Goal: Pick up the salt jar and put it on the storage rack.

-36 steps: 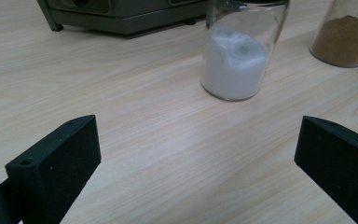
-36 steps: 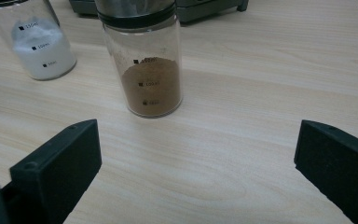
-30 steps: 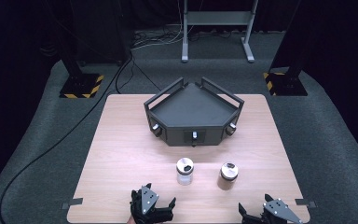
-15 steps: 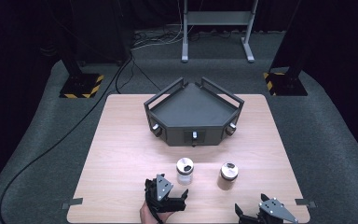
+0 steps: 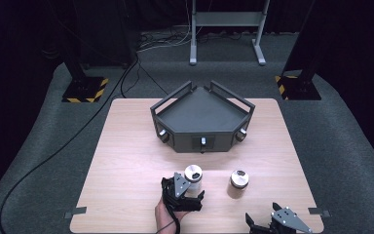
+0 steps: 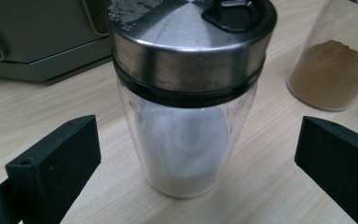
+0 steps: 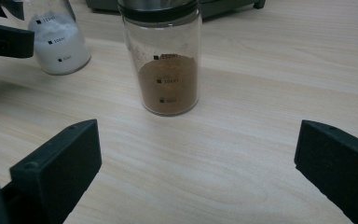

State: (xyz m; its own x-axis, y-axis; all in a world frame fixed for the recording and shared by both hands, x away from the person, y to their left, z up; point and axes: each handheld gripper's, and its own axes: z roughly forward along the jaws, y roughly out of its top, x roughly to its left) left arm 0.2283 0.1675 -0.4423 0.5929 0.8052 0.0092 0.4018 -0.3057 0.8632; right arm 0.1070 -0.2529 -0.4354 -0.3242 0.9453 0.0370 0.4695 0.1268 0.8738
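Volume marks on brown-powder jar (image 7: 169,70), right gripper view alone.

Table (image 5: 126,146): light wood-grain top, rectangular, standing on grey carpet.

On it, far centre: dark grey angular tray (image 5: 202,114) with raised rails, knobs along front face.

Near centre-left: glass jar with white powder (image 5: 193,179), steel lid with black flip tab, upright, volume marks on glass.

Right of it, apart: glass jar with brown powder (image 5: 238,183), same lid type, upright, about one-third full.

Near edge, both corners: small grey tabs (image 5: 76,212), flat on top.
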